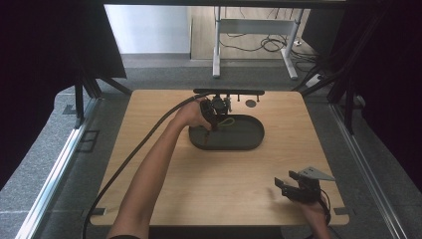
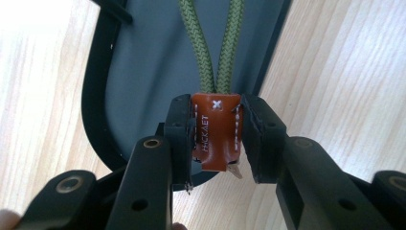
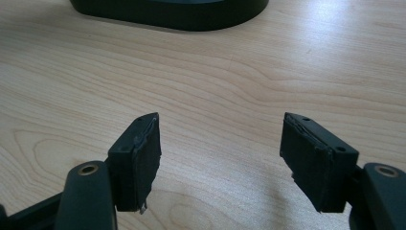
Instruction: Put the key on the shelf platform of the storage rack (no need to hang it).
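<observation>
Nearest the high camera, the right gripper (image 1: 281, 187) sits low over the near right part of the wooden table (image 1: 209, 189), its 2 jaws spread apart with nothing between them, held in the person's right hand (image 1: 314, 211). Farther off, the left forearm stretches to the dark oval tray (image 1: 249, 141) near the table's far middle, where the left gripper (image 1: 213, 125) points down over the tray's left end; a green cord loop (image 1: 228, 121) lies in the tray just beside it.

From the left gripper view, both black jaws are clamped on a brown leather tag (image 2: 216, 132) with white stitching and stamped letters, pressing it from either side. 2 strands of the green braided cord (image 2: 215, 48) run from the tag's top across the tray floor (image 2: 143, 72), and the tag's lower end hangs past the tray rim over the wood.

From the right gripper view, the jaws stand wide apart and empty above bare table (image 3: 215, 96), with the tray's dark wall (image 3: 172, 12) well ahead
</observation>
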A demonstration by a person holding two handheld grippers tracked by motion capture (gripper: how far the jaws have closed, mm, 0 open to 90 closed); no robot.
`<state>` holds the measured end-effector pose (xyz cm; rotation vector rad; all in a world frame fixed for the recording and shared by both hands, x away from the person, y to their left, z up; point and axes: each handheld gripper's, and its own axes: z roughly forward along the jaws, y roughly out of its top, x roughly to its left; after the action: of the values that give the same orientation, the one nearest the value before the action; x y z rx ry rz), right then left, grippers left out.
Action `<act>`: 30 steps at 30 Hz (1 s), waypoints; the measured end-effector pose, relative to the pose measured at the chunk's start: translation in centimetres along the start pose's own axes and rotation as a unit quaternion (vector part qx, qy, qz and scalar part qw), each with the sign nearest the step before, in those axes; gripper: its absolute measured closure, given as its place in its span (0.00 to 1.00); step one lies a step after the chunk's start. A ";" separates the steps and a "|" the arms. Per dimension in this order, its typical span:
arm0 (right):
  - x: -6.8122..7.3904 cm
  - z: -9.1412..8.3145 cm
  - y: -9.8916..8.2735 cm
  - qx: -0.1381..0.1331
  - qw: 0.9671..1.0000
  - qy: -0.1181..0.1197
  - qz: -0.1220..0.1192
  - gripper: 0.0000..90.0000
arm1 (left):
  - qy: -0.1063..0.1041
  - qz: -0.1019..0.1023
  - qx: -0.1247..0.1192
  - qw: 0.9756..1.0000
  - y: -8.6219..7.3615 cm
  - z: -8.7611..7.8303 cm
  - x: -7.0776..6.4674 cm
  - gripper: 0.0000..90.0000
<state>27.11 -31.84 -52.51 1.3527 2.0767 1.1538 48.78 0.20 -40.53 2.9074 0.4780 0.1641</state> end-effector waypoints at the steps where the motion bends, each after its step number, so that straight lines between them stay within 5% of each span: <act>1: 0.0 0.0 0.0 0.001 1.000 0.000 0.001 0.34 | 0.000 -0.001 0.001 1.000 -0.1 0.2 0.1 0.74; 30: 0.1 0.3 -0.1 0.004 1.000 -0.001 -0.003 0.34 | 0.012 0.006 0.012 1.000 0.0 2.6 0.1 0.73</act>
<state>27.18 -31.68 -52.76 1.3506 2.0843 1.1423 49.26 -0.23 -43.08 2.9345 0.4705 0.1962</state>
